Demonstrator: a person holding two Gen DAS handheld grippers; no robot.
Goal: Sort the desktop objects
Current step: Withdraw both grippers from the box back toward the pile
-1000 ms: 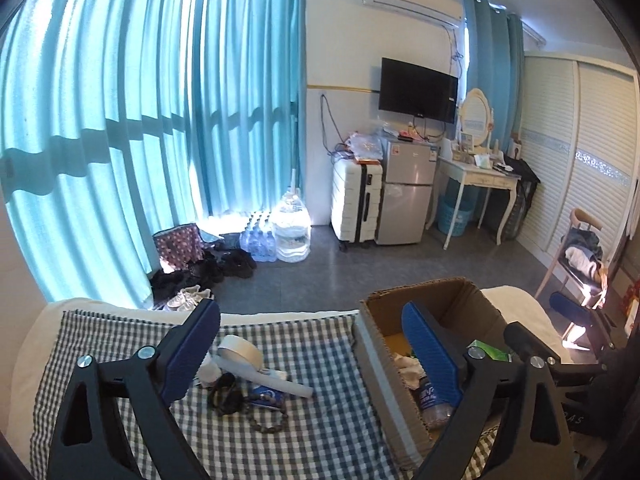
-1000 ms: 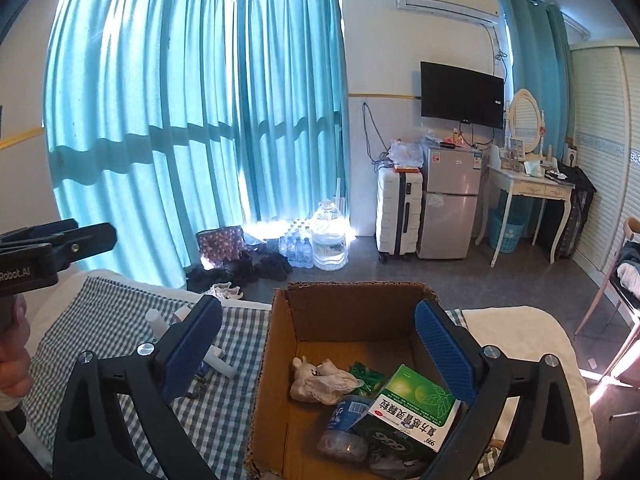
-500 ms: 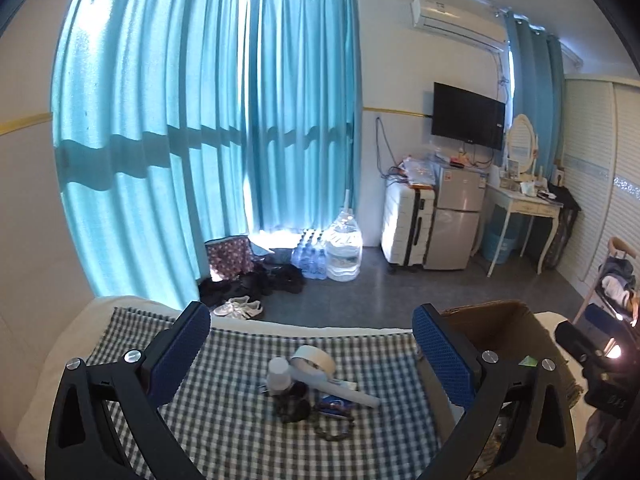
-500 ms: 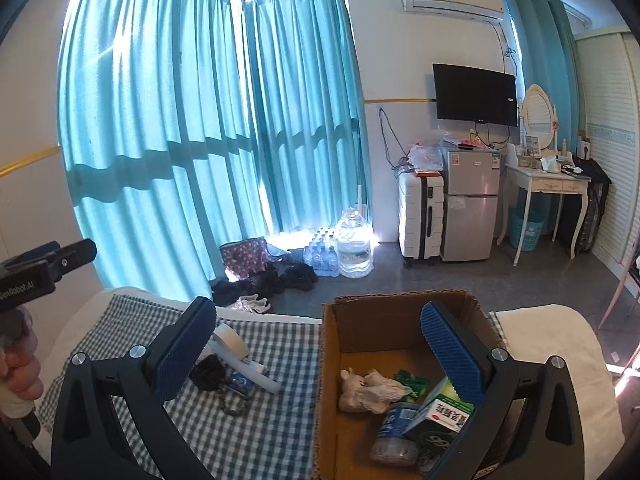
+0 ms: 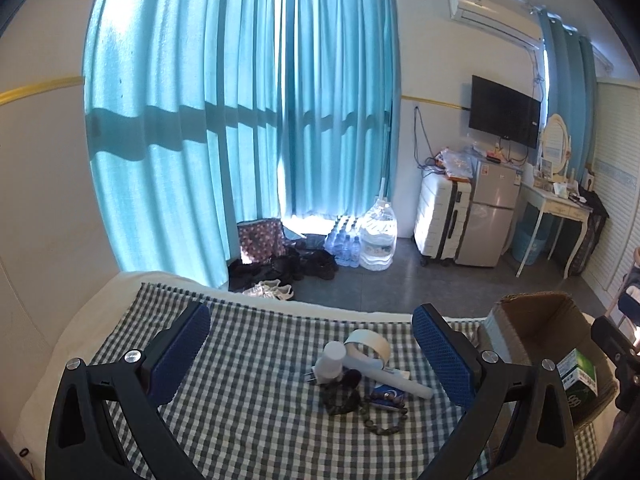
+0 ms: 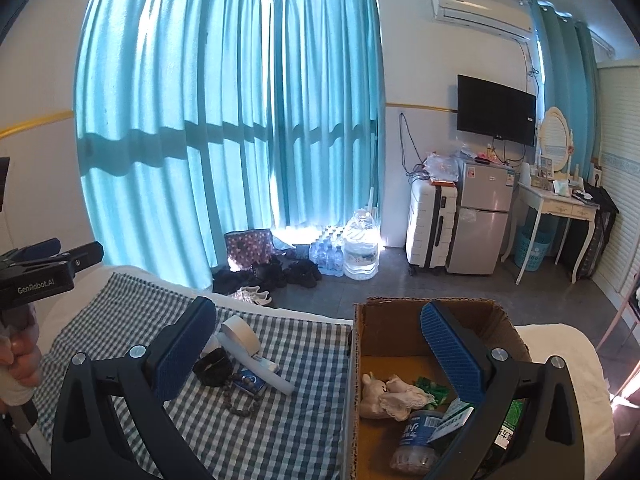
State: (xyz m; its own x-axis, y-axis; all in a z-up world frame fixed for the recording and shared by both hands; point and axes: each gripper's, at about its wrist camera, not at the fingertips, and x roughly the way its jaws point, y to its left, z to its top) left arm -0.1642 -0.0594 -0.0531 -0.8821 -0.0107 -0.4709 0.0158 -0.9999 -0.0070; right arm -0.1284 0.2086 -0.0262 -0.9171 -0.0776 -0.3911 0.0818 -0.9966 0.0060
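A small pile lies on the checked cloth [image 5: 248, 420]: a white tape roll [image 5: 368, 344], a white plug adapter [image 5: 330, 364], a white tube [image 5: 394, 380], a dark hair tie [image 5: 340, 398], a bead bracelet [image 5: 382, 424] and a small blue packet [image 5: 386, 394]. My left gripper [image 5: 312, 354] is open and empty, held above and short of the pile. My right gripper [image 6: 320, 350] is open and empty, above the left wall of the cardboard box [image 6: 360, 360]. The box holds a white cloth [image 6: 390, 396], a bottle [image 6: 412, 436] and a green medicine carton [image 6: 508, 420]. The pile also shows in the right wrist view [image 6: 240, 364].
The box [image 5: 532, 320] stands at the cloth's right edge. Beyond the table's far edge lie the floor, shoes [image 5: 268, 290], water bottles [image 5: 372, 236], a suitcase [image 5: 440, 216] and a fridge [image 5: 488, 216]. The left gripper's body [image 6: 44, 272] shows at the right view's left edge.
My left gripper has swung left from over the box and now faces the pile. My right gripper has drawn back and shifted left, bringing the pile into its view. Both stay open.
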